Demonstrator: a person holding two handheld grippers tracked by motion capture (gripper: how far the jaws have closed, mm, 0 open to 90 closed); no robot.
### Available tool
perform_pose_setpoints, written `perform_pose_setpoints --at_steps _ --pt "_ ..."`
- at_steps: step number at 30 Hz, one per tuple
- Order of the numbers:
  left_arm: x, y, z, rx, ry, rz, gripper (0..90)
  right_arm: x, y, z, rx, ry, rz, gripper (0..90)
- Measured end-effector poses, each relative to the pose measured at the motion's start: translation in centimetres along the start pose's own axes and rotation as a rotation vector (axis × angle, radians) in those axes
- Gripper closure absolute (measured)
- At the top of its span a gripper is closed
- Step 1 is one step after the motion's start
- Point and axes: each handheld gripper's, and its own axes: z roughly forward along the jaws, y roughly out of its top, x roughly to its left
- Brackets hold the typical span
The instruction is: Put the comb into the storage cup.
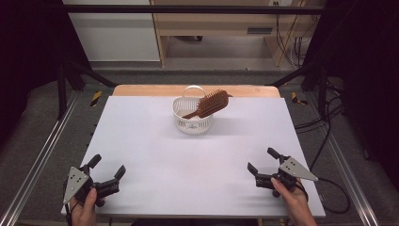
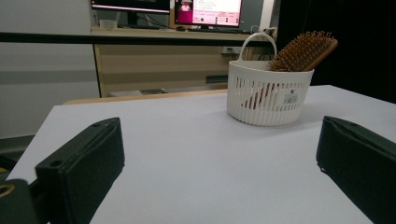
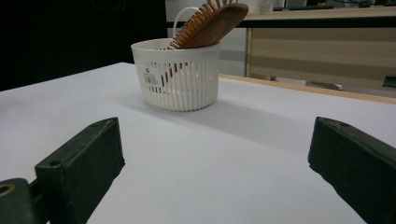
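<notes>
Wooden hairbrush (image 1: 211,103) overhangs basket (image 1: 190,123) rim, table (image 1: 141,141) open.

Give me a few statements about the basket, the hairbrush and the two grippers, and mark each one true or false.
1. The hairbrush lies flat on the table beside the basket. False: it stands tilted inside the white basket, its head sticking out above the rim.
2. Both grippers are open and hold nothing. True: the left gripper and the right gripper have their jaws spread wide over bare table.
3. The basket is made of dark wire. False: it is white slotted plastic with a loop handle.
4. The basket stands toward the far side of the table, apart from both grippers. True.
</notes>
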Motion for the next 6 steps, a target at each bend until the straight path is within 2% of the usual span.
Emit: perform_pose_setpoints --at_steps 6 --pt "-0.15 0.05 0.04 0.007 -0.006 0.014 0.8 0.66 -0.06 0.81 0.008 0.008 -0.017 3.9"
